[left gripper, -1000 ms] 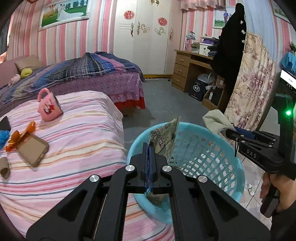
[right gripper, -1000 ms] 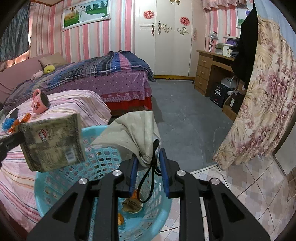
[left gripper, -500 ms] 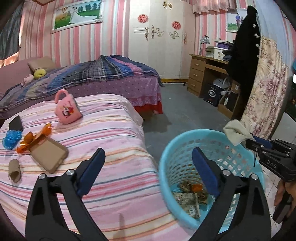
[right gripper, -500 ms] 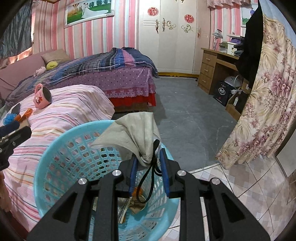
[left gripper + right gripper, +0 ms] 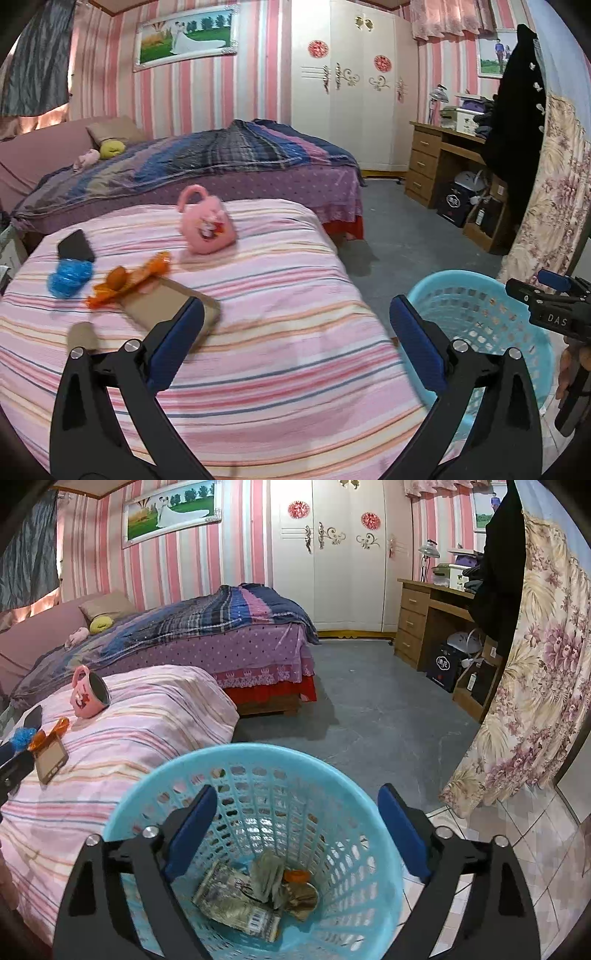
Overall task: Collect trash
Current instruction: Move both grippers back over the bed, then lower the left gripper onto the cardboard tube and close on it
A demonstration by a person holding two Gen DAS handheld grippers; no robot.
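Observation:
My right gripper (image 5: pixel 298 797) hangs over the light blue basket (image 5: pixel 155 794), its jaws opening with nothing between them. In the basket lie a grey cloth pouch (image 5: pixel 267 877), a flattened printed carton (image 5: pixel 236 901) and an orange scrap (image 5: pixel 295 876). My left gripper (image 5: pixel 295 314) is over the striped bed (image 5: pixel 295 369), jaws still opening and empty. Ahead of it on the bed are an orange wrapper (image 5: pixel 129 280), a blue crumpled ball (image 5: pixel 68 280) and a brown cardboard tube (image 5: pixel 81 334).
A tan flat phone-like slab (image 5: pixel 166 306), a black object (image 5: pixel 75 245) and a pink mug (image 5: pixel 205 225) on its side also lie on the bed. The basket (image 5: pixel 480 321) stands on the floor at the bed's right. Beyond are a second bed, a desk and a floral curtain.
The left gripper let the carton fall into the basket, opened and swung left over the bed. The right gripper opened and the grey pouch fell into the basket.

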